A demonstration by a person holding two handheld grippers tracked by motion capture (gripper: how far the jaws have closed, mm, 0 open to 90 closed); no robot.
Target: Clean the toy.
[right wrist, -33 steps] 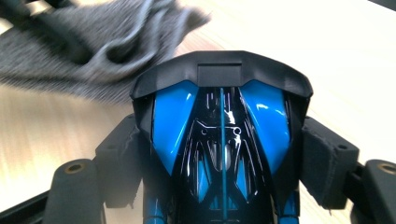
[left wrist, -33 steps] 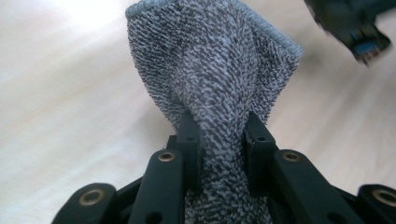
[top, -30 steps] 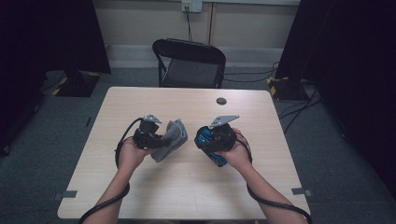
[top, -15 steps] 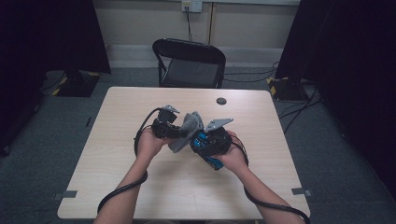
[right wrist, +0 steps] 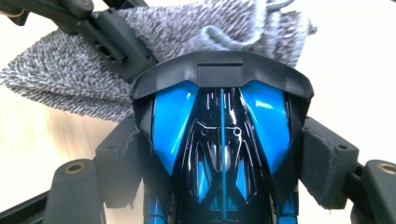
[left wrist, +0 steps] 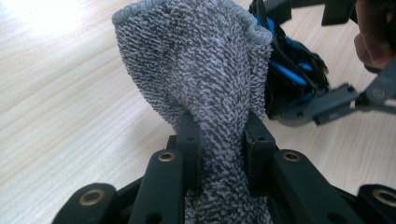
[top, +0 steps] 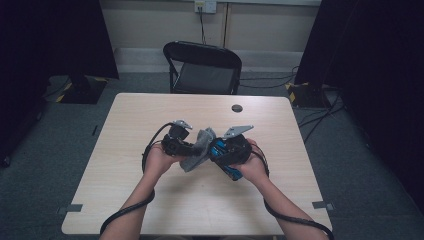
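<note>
Left gripper [left wrist: 217,140] clamps the grey terry cloth [left wrist: 205,70]; right gripper [right wrist: 219,154] grips a glossy blue-black, apparently toy-car body [right wrist: 219,140], cloth touching it.

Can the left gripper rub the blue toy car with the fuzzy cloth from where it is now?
Probably yes. The left gripper pinches the cloth, and the blue toy car, in the right gripper, sits right beside it.
</note>
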